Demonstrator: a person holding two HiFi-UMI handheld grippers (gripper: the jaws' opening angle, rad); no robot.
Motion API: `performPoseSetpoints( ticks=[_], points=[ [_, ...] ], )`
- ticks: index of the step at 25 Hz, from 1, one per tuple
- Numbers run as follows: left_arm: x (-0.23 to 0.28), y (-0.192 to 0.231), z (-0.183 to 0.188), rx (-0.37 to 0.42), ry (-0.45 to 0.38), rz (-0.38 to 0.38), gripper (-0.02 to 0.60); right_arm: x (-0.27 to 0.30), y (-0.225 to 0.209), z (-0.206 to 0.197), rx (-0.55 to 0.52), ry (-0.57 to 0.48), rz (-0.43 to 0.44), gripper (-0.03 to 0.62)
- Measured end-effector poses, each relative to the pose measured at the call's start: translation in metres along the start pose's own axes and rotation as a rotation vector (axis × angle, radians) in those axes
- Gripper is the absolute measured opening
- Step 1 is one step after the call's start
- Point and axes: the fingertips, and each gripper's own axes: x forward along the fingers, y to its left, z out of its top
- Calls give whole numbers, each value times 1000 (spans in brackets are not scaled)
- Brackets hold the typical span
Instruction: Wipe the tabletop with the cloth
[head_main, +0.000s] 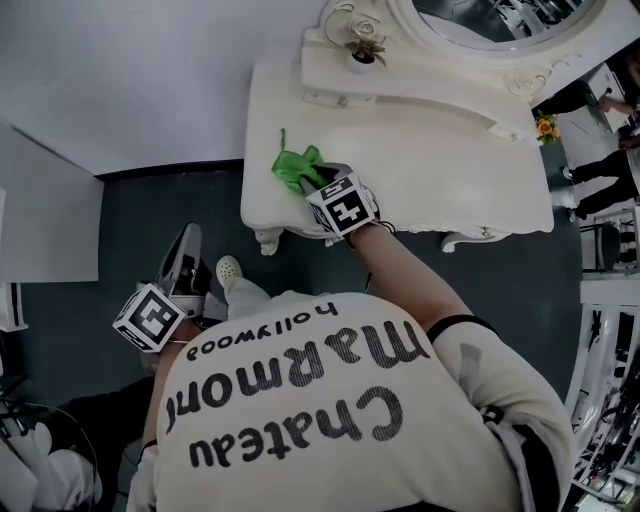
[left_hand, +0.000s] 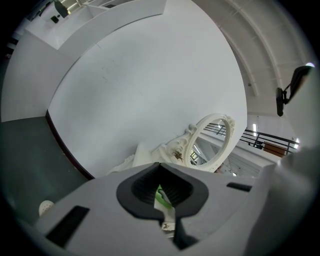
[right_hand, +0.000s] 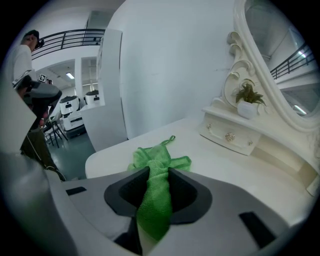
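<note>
Right tool (head_main: 316, 182): closed on the cloth, as read in the right gripper view (right_hand: 155, 194); a bunched green strip is pinched between the dark pads and runs back under them.
Cloth (head_main: 296, 164): a green cloth, crumpled, lying on the surface near the front left corner as seen from the head view. Its free part (right_hand: 159, 159) is spread on the surface just ahead of the jaws, and a small loop is seen at its far end.
Surface (head_main: 440, 175): the white top of a dressing table with carved legs. The part around the cloth (right_hand: 220, 172) is seen as bare white.
Left tool (head_main: 188, 250): held low and well apart from the surface, over the dark floor (head_main: 160, 215) at the person's left side. In the left gripper view (left_hand: 163, 194) the jaws are drawn together with nothing gripped; only a narrow slit is left, through which a sliver of green far off is glimpsed.
Mirror (head_main: 480, 22): an oval mirror in an ornate white frame, standing at the back of the surface (right_hand: 280, 55).
Potted plant (right_hand: 247, 101): a small plant in a white pot, set on the raised shelf beside the mirror (head_main: 362, 47).
Drawer (right_hand: 230, 135): a small drawer with a round knob, seen under the plant.
Wall (head_main: 130, 70): plain white, behind and to the left of the surface.
Shoe (head_main: 230, 268): a pale shoe seen on the floor just beside the left tool.
</note>
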Motion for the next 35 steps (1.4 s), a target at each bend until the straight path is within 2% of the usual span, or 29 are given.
performPoseSetpoints(
  ticks=[7, 13, 16, 20, 23, 31, 35],
  points=[
    [9, -17, -7, -47, -5, -61, 8, -15, -19, -12, 38, -7, -44, 127],
    [13, -19, -12, -12, 13, -54, 8, -28, -38, -25, 78, -12, -90, 127],
    [15, -24, -18, -46, 15, -79, 8, -35, -48, -33, 102, -14, -116, 127],
    [14, -26, -23, -13, 25, -69, 8, -45, -60, -43, 126, -18, -147, 127],
    [12, -30, -26, -42, 16, -90, 8, -51, -64, -48, 138, -22, -164, 127],
    [-14, -21, -25, -14, 10, -5, 8, -60, -68, -52, 144, -46, -204, 127],
    [-30, -12, -18, -62, -1, 20, 8, -59, -67, -50, 113, -62, -229, 128]
  ],
)
